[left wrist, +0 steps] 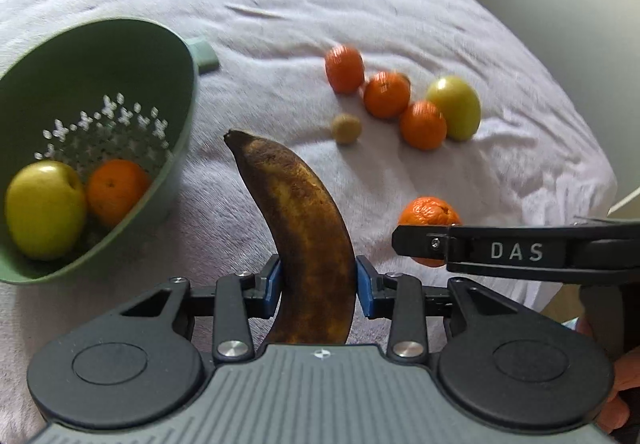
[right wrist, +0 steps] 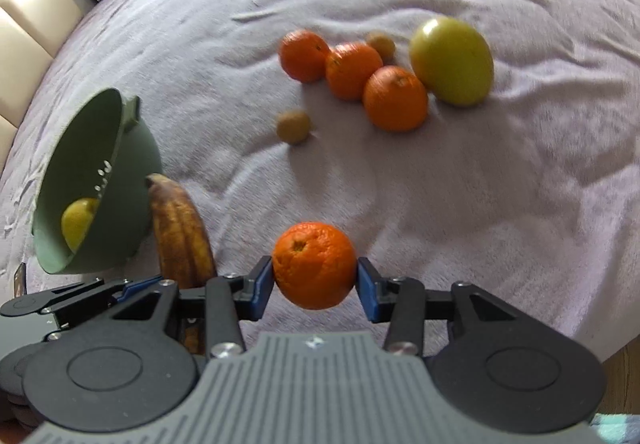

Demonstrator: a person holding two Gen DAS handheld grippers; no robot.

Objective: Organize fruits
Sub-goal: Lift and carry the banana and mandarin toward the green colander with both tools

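A wrinkled white cloth (right wrist: 440, 203) covers the counter. The left claw (left wrist: 318, 284) grips a browned banana (left wrist: 304, 228); the right claw (right wrist: 314, 280) clamps an orange (right wrist: 314, 264).

bruised brown banana (left wrist: 308, 244): base hidden behind left gripper body
dimpled orange mandarin (left wrist: 429, 212): lower part covered by black gripper finger (left wrist: 516, 250)
green plastic colander (left wrist: 80, 147): cut by left edge
far fruits: motion-blurred

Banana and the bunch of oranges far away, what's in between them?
One small brown fruit lies on the cloth between the banana and the three oranges. The left wrist view shows it best.
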